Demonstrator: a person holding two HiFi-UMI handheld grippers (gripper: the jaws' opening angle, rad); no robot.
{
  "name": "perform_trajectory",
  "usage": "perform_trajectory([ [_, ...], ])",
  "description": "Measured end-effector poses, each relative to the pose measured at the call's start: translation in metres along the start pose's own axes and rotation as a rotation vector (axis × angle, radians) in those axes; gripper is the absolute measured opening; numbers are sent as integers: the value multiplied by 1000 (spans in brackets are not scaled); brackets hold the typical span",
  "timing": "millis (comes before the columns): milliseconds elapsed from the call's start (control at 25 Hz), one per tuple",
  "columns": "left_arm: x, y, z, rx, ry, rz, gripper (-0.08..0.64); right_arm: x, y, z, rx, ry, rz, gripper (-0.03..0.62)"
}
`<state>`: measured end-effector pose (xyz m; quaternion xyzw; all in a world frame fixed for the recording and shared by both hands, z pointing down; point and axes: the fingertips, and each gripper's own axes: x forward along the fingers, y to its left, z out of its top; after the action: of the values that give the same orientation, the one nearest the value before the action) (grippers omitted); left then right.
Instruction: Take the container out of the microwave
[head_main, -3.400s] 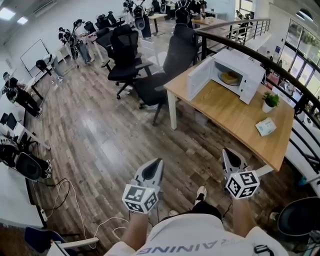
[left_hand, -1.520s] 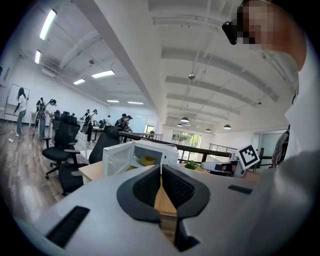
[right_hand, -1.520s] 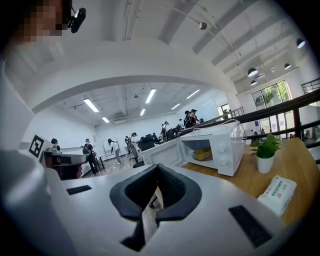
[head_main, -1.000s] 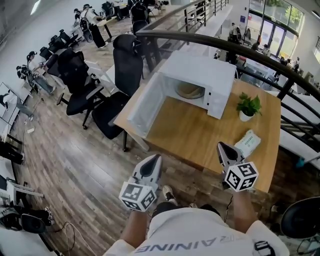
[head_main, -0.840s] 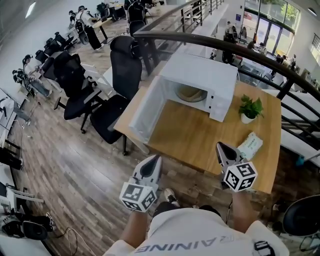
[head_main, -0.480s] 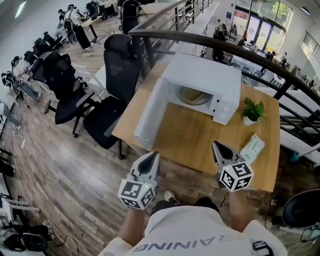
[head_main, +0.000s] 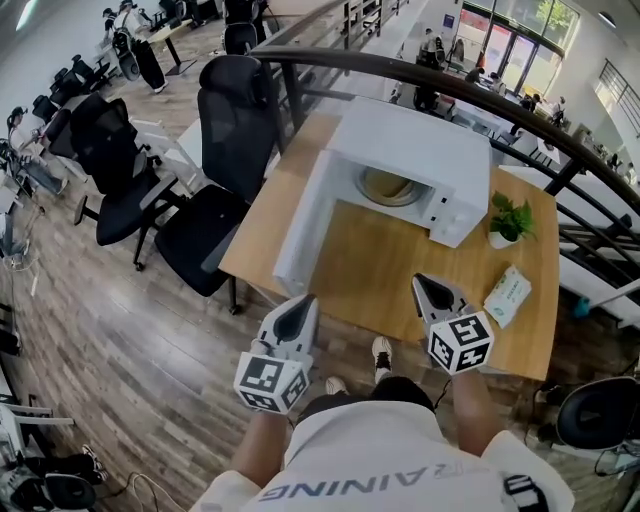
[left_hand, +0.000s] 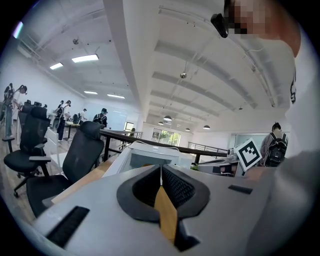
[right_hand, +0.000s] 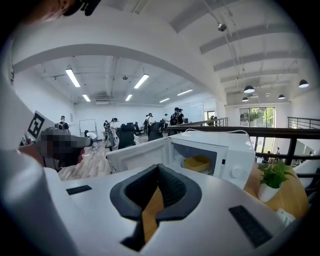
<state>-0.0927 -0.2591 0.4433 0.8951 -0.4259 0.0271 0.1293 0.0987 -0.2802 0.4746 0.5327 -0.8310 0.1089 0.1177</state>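
Note:
A white microwave (head_main: 405, 150) stands on the far part of a wooden table (head_main: 390, 270), its door (head_main: 300, 225) swung open to the left. Inside lies a shallow yellow container (head_main: 388, 186), also seen in the right gripper view as the yellow container (right_hand: 197, 162). My left gripper (head_main: 302, 302) hovers shut and empty at the table's near edge, well short of the door. My right gripper (head_main: 424, 284) is shut and empty over the table's near part, apart from the microwave (right_hand: 215, 152). The left gripper view shows the microwave (left_hand: 150, 156) ahead beyond the shut jaws.
A small potted plant (head_main: 509, 220) stands right of the microwave, and a white packet (head_main: 508, 296) lies near the table's right front. Black office chairs (head_main: 228, 120) crowd the table's left side. A dark railing (head_main: 470, 92) runs behind the table.
The person has walked up to the table, so the microwave is much nearer and larger in view. Both grippers have stayed shut and empty and now reach the table's near edge.

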Motion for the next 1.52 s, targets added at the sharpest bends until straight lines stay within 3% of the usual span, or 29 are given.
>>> perform_trajectory([
  [480,47,5,19,-21,-26,23,40,68,-41,12,-229,116,4,22],
  [680,66,0,15,-27,-14,43,40,115,-66,-6,-343,209,20,37],
  [880,80,7,13,-41,2,64,40,169,-82,-23,-356,293,48,88],
  [1240,96,12,2,-69,35,95,40,262,-122,-68,-594,416,-18,112],
  [1520,100,19,-2,-78,51,123,40,314,-144,-86,-676,496,-53,112],
])
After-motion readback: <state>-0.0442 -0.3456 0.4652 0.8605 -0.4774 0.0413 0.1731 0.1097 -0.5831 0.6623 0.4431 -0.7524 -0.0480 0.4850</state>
